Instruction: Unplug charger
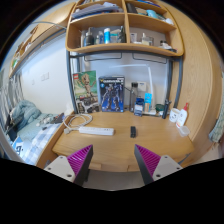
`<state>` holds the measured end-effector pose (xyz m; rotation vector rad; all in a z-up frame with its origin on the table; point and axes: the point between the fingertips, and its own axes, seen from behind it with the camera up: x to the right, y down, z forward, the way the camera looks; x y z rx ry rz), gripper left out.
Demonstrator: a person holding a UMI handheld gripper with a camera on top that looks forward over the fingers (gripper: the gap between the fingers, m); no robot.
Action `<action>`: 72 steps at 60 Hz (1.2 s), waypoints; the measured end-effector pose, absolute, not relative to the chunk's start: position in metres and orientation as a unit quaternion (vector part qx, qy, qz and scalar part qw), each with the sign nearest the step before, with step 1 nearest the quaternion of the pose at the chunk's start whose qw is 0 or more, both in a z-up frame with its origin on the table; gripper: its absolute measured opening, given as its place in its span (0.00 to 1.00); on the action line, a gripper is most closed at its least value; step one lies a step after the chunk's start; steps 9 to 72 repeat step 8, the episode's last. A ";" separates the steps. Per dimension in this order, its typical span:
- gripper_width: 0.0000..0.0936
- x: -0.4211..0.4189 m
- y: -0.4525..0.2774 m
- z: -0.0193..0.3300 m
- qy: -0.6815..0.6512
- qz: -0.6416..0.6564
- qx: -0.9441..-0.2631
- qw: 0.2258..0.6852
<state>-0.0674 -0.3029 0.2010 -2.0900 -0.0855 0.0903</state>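
Open tongs [113, 160] hover before desk [110, 152]; shelves [125, 40] hold small items.

We see a wooden desk [112, 148] with a pale top. Near its middle lies a white power strip [96, 130], flat, and a small dark object [134, 131] rests just at its 3 o'clock. At 12 o'clock from the strip, a blue box [111, 95] stands upright against the back. A clear bottle [137, 100] stands at 3 o'clock of the box. Above the desk hangs a wooden shelf unit [125, 45] crowded with small items we cannot make out.
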 end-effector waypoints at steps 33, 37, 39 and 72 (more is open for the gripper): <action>0.90 -0.070 -0.304 0.204 -0.031 0.044 -0.862 0.505; 0.90 -0.070 -0.304 0.204 -0.031 0.044 -0.862 0.505; 0.90 -0.070 -0.304 0.204 -0.031 0.044 -0.862 0.505; 0.90 -0.070 -0.304 0.204 -0.031 0.044 -0.862 0.505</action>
